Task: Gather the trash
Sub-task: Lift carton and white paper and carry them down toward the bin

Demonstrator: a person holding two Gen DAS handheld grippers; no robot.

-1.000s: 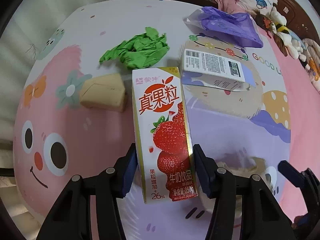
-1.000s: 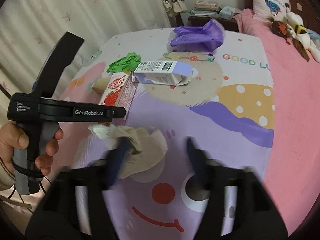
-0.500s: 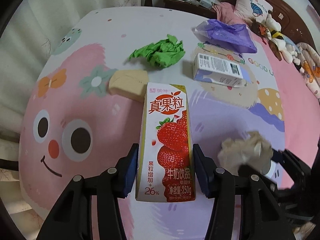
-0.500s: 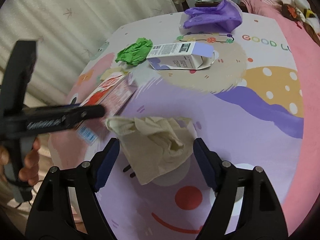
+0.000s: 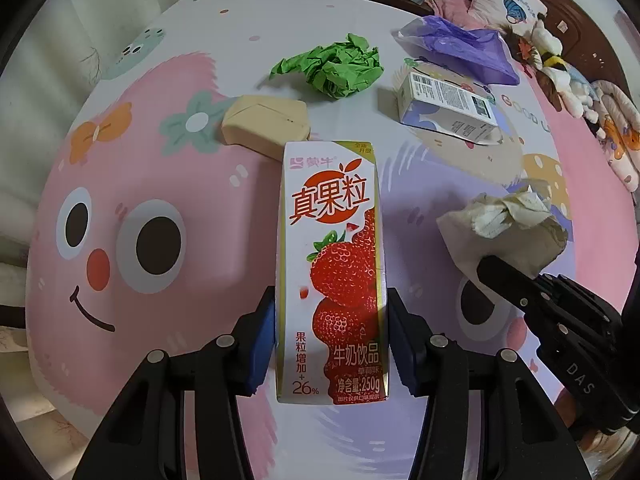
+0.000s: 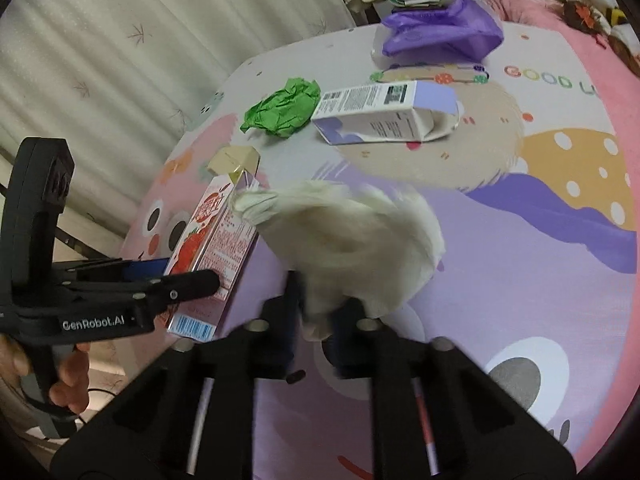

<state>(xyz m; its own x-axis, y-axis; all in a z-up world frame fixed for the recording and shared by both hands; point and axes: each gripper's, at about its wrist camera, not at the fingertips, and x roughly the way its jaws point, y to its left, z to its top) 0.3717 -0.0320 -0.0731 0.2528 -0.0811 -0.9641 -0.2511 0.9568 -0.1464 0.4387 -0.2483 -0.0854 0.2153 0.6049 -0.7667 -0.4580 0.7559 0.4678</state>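
The left claw [image 5: 331, 344] is gripping a tall white strawberry milk carton [image 5: 332, 268], its blue pads pressing both narrow sides near the base; big red strawberries and red Chinese lettering are showing on its face. The right claw [image 6: 316, 320] is squeezing a crumpled beige paper wad [image 6: 352, 240], which is looking blurred, probably from motion. On the cartoon-printed desk [image 5: 132, 208], a tan wedge box [image 5: 266, 126] is lying at 11 o'clock of the carton, green crumpled paper [image 5: 336, 66] at 12, a lavender box [image 5: 446, 108] at 1 and a purple bag [image 5: 460, 46] beyond it
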